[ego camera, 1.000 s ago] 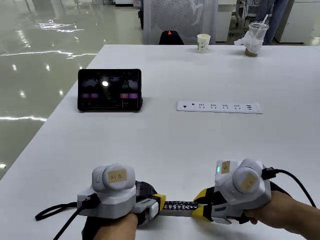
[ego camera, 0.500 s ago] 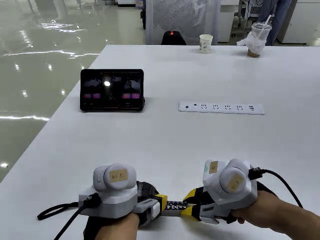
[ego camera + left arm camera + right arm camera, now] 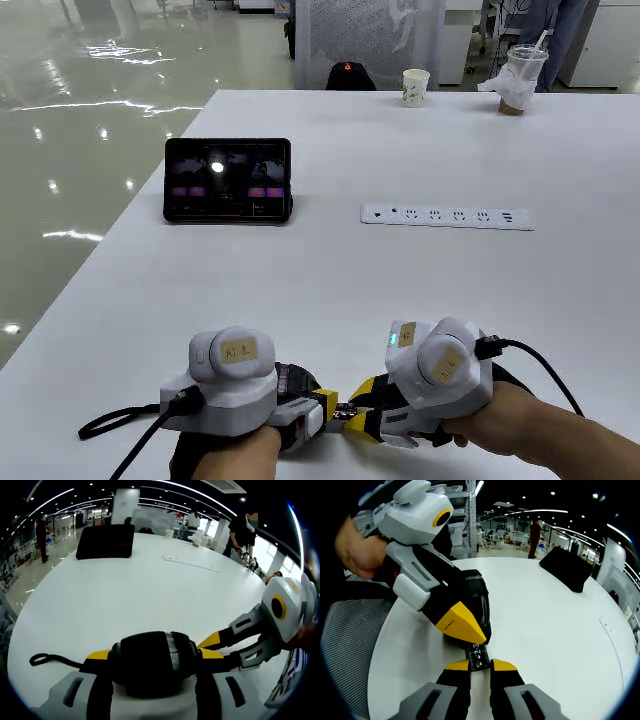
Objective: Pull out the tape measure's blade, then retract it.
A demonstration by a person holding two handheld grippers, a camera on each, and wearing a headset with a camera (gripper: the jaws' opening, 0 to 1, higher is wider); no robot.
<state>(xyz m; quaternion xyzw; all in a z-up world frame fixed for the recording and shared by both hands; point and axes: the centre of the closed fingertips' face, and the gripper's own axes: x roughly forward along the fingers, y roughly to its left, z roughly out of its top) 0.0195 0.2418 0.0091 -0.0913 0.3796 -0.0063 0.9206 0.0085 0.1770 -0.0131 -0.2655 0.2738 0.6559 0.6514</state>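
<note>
The left gripper (image 3: 300, 415) has its jaws clamped around the tape measure (image 3: 150, 660), low on the white tabletop (image 3: 400, 280). The right gripper (image 3: 481, 667) pinches the blade (image 3: 478, 655), of which a short stub shows. The retract looks nearly finished; next, ease the tip home and release. Beyond lie a tablet (image 3: 228, 180), a power strip (image 3: 447, 216) and a paper cup (image 3: 415, 86), with glossy floor around.

Head view overlooks the table (image 3: 400, 290); gripper views meet closely at the tape measure (image 3: 474, 600).
</note>
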